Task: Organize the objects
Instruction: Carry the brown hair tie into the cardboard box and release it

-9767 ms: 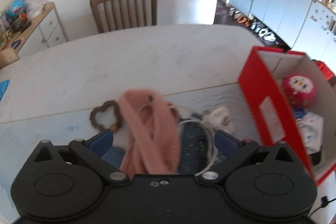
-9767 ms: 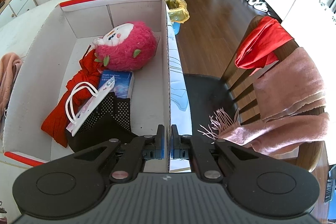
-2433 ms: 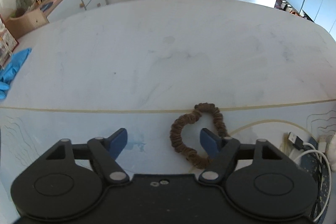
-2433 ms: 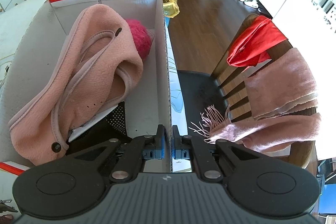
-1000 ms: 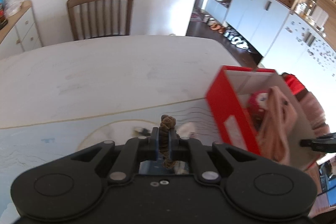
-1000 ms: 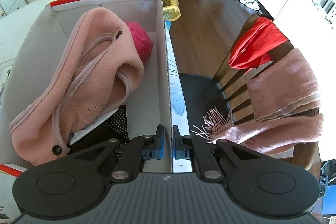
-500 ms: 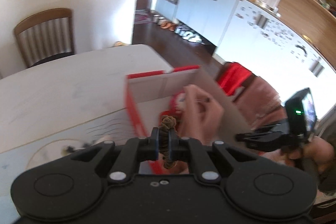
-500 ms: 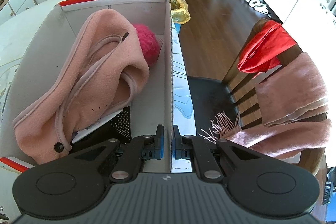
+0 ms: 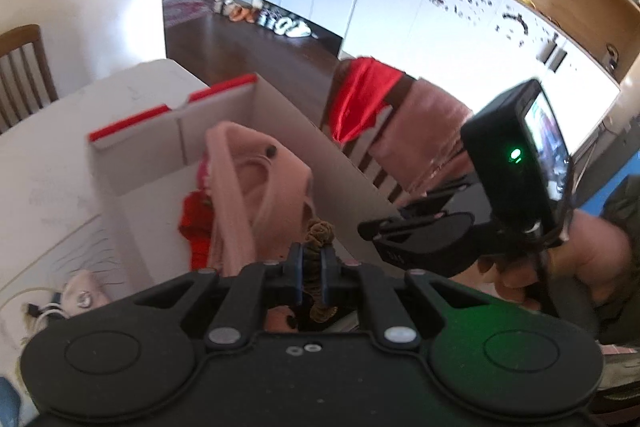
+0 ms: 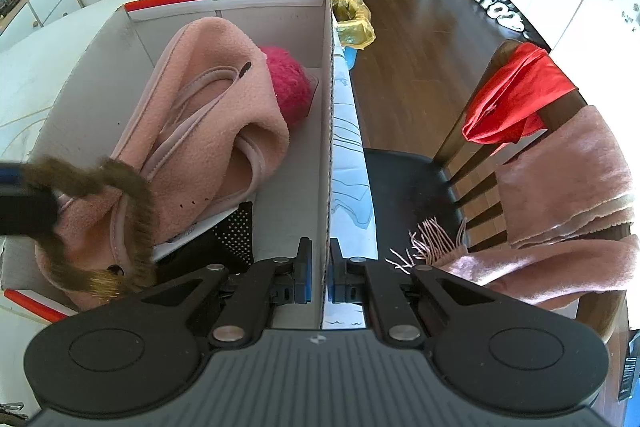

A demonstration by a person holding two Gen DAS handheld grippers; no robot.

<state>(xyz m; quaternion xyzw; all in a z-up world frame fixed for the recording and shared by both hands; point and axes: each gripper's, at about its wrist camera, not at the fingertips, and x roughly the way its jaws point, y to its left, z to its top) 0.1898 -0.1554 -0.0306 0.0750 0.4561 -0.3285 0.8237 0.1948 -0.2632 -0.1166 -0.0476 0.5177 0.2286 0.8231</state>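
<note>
My left gripper (image 9: 311, 277) is shut on a brown scrunchie (image 9: 318, 233) and holds it above the near end of the red-and-white cardboard box (image 9: 140, 151). The scrunchie (image 10: 100, 211) hangs at the left of the right wrist view, over the pink fleece garment (image 10: 212, 131). The garment (image 9: 256, 187) lies in the box on a pink plush toy (image 10: 290, 89), red cloth (image 9: 194, 223) and a black dotted item (image 10: 236, 235). My right gripper (image 10: 319, 273) is shut on the box's right wall (image 10: 326, 131); it also shows in the left wrist view (image 9: 420, 231).
A wooden chair (image 10: 532, 155) with a red cloth (image 10: 516, 95) and pink scarf (image 10: 568, 195) stands right of the table. White cables (image 9: 36, 303) and a small pale item (image 9: 82, 293) lie on the table left of the box. A yellow-bagged bin (image 10: 352, 19) stands beyond the box.
My left gripper closed on the scrunchie, lifted it off the table and swung right until it hangs over the box. The right gripper kept its hold on the box wall.
</note>
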